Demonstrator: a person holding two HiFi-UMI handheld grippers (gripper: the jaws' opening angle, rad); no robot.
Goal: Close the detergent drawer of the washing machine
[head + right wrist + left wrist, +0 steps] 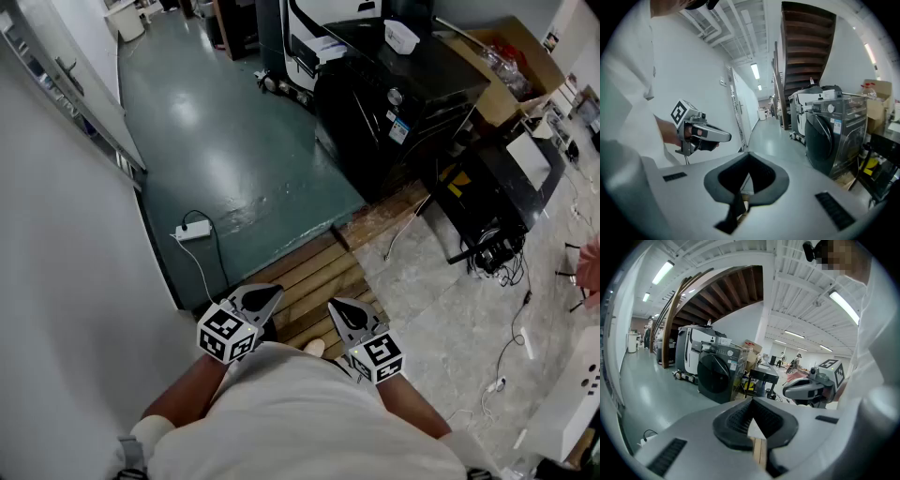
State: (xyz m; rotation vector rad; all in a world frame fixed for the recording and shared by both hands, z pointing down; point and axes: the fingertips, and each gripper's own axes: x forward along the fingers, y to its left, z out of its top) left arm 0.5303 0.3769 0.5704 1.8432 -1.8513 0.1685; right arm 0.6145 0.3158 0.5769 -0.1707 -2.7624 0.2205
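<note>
Read left tongs (272,292) as closed tip to tip, nothing between. Read right tongs (335,306) the same: closed, empty. Find both held low against a white shirt (309,412), side by side, noses forward and slightly down. Lose both forearms partly under the shirt in head view. Spot wooden pallet (323,277) just under the noses, then white power strip (192,230) ahead-left on green floor (216,141). Place dark washing machine (375,117) well ahead and to the right, well apart from both tongs, round door turned leftward toward the green floor. Cannot pick out detergent drawer on the front panel: too small; cannot tell open or shut, or its long axis. Get machine's top, white tray (401,36) and cardboard box (497,66) from head view only. Get door face and staircase (806,47) from gripper views only.
</note>
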